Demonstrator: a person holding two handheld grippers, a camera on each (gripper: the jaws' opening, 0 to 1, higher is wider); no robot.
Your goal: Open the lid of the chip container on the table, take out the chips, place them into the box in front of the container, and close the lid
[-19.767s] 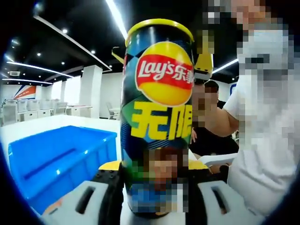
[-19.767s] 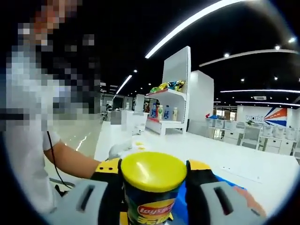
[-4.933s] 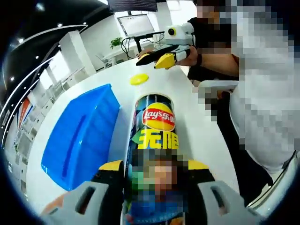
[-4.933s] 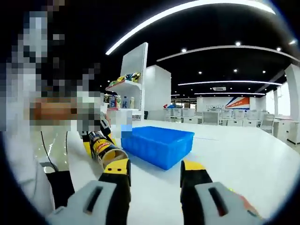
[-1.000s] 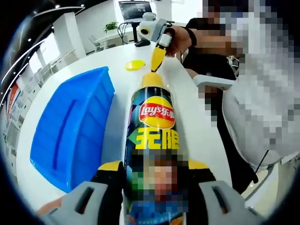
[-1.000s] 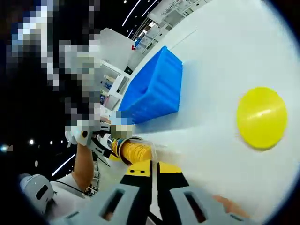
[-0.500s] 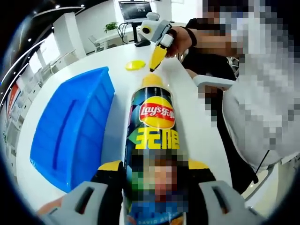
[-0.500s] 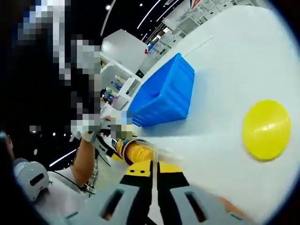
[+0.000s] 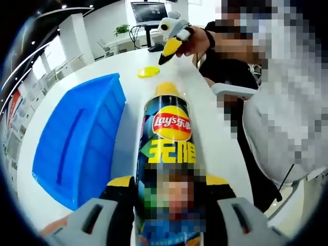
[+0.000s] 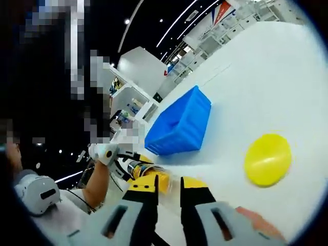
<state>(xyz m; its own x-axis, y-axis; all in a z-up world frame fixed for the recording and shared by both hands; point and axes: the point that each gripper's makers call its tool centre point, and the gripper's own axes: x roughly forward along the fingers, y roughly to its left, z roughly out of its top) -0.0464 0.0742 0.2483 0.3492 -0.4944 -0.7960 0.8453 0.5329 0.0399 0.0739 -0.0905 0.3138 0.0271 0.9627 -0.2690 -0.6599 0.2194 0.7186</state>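
Note:
My left gripper [image 9: 169,182] is shut on a dark Lay's chip can [image 9: 169,133], which lies pointing away over the white table [image 9: 205,118]. The can has no lid, and a yellow stack of chips [image 9: 167,88] sticks out of its mouth. The yellow lid [image 9: 147,72] lies on the table beyond it. A hand holds my right gripper [image 9: 166,52] above and past the can mouth. In the right gripper view, my right gripper [image 10: 169,185] has its jaws a little apart with nothing between them. Behind them are the chips [image 10: 160,179], the can [image 10: 138,168] and the lid [image 10: 267,159].
A blue box [image 9: 77,143] stands on the table left of the can, also seen as the blue box [image 10: 179,125] beyond the can. A person in a white shirt [image 9: 287,128] stands close at the table's right edge. Shelves and desks fill the room behind.
My right gripper has risen away from the can mouth, and its jaws, shut half a second ago, have parted slightly. The can and left gripper have stayed still.

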